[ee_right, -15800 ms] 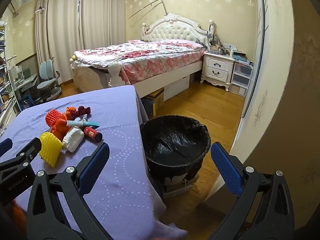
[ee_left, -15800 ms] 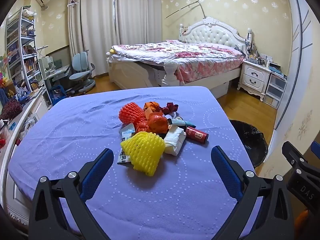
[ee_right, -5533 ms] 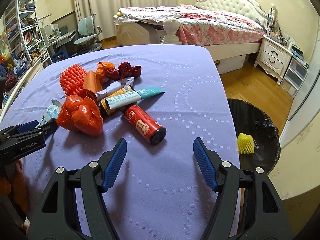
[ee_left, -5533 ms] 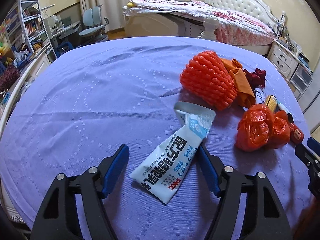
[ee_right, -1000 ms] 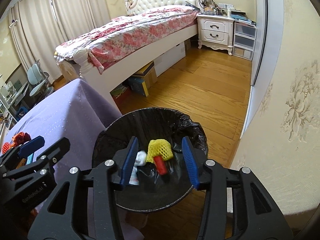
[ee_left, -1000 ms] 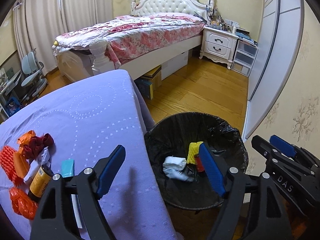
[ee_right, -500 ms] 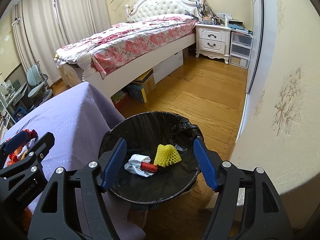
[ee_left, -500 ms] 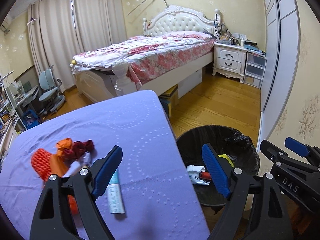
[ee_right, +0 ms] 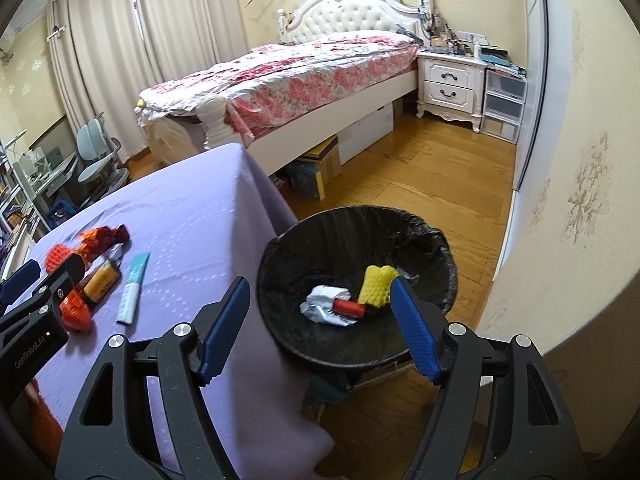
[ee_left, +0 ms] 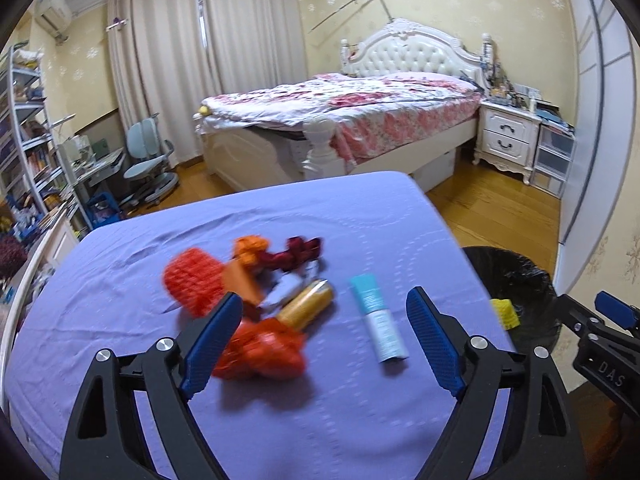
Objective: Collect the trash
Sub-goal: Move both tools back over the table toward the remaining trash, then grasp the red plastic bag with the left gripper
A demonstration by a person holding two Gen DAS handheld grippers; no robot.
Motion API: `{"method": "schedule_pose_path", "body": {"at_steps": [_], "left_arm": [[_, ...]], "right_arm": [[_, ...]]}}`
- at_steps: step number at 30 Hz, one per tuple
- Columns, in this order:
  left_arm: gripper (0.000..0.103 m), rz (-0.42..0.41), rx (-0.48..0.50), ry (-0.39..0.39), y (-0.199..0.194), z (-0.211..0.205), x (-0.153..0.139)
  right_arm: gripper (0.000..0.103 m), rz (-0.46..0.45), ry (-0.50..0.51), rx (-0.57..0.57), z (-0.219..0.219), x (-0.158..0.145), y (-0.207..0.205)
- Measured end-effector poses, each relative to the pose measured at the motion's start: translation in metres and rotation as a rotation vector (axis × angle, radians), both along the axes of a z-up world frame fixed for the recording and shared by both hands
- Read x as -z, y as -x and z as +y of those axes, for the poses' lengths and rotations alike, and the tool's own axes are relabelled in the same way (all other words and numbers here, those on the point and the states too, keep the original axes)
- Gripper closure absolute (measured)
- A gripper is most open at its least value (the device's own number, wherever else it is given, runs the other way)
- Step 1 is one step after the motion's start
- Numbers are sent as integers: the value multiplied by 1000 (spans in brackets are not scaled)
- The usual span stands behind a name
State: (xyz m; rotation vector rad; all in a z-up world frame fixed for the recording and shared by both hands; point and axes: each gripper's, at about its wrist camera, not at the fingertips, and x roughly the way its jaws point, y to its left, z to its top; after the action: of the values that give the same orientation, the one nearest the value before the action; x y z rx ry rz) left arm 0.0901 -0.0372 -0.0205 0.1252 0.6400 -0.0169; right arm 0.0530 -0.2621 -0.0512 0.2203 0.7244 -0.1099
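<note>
My left gripper (ee_left: 324,340) is open and empty above the purple table (ee_left: 360,420). Before it lie a crumpled red bag (ee_left: 264,350), a gold can (ee_left: 306,306), a teal-and-white tube (ee_left: 380,322), an orange foam net (ee_left: 192,282) and orange and dark red wrappers (ee_left: 276,252). My right gripper (ee_right: 320,328) is open and empty above the black-lined trash bin (ee_right: 432,240), which holds a yellow foam net (ee_right: 376,284), a white wrapper (ee_right: 326,306) and a red can (ee_right: 350,306). The bin also shows at the table's right in the left wrist view (ee_left: 516,276).
A bed (ee_left: 340,112) stands behind the table, with a white nightstand (ee_left: 508,140) to its right. A desk chair (ee_left: 148,164) and shelves (ee_left: 24,152) are at the left. Wood floor (ee_right: 420,184) and a papered wall (ee_right: 580,160) flank the bin.
My left gripper has swung left from the bin toward the trash pile on the table. My right gripper has stayed open over the bin and drawn back a little.
</note>
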Motion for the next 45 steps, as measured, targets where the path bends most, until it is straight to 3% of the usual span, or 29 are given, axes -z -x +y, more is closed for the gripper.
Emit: {"method": "schedule_pose_path", "body": {"at_steps": [5, 7, 12, 18, 26, 28, 30, 45], "left_arm": [[17, 23, -64, 36, 6, 33, 6], [17, 25, -75, 47, 9, 41, 7], [16, 17, -79, 58, 14, 50, 8], [15, 27, -53, 49, 4, 47, 14], [15, 116, -33, 41, -15, 49, 32], [18, 117, -28, 44, -15, 51, 33], [33, 121, -18, 43, -15, 52, 34], [39, 113, -26, 83, 1, 79, 28]], "right_arm": [[31, 0, 17, -64, 34, -2, 3], [25, -3, 26, -92, 46, -2, 5], [24, 7, 50, -136, 68, 1, 8], [24, 19, 62, -139, 77, 4, 7], [24, 33, 56, -131, 75, 9, 4], [24, 37, 58, -136, 76, 11, 2], [24, 40, 61, -143, 78, 11, 1], [24, 54, 75, -208, 102, 13, -9]]}}
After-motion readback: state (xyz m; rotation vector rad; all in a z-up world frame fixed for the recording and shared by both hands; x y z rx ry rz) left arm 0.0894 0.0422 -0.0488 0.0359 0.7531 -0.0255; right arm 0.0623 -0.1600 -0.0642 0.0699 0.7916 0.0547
